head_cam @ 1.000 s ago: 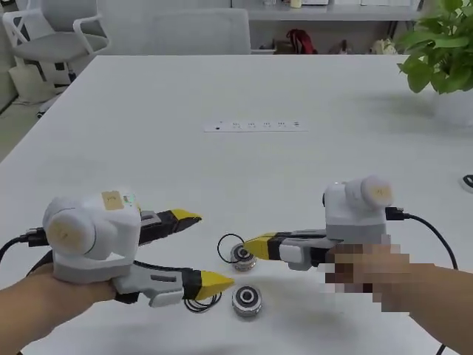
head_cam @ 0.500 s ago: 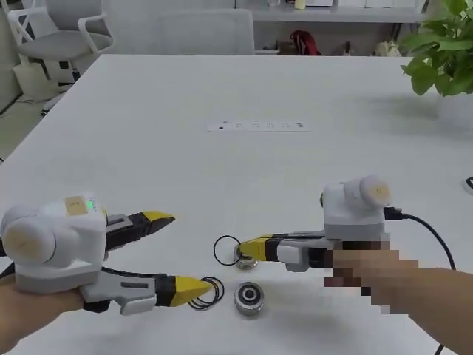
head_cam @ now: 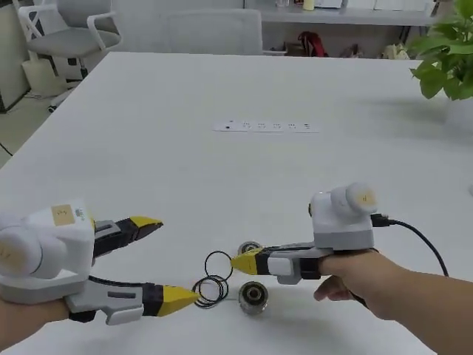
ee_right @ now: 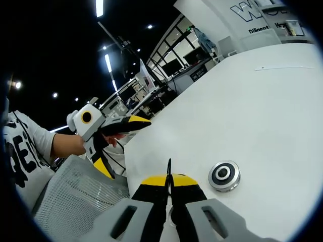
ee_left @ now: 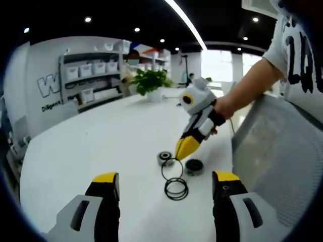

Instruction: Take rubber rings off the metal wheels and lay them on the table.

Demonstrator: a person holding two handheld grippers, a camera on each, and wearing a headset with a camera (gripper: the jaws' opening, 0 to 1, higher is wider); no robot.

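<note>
Rings [head_cam: 211, 289] lie on the table [head_cam: 222, 170] just left of the nearer wheel [head_cam: 253, 294].

head view downward; gripper views opposed, sharing wheels [head_cam: 253, 294]

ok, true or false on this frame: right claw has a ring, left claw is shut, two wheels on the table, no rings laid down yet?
1. The right claw is shut on a rubber ring. True.
2. The left claw is shut. False: its jaws stand wide apart with nothing between them.
3. Two metal wheels sit on the table. True.
4. No rings lie on the table yet. False: a small pile of rings lies flat beside the nearer wheel, close to the left claw's lower tip.
</note>
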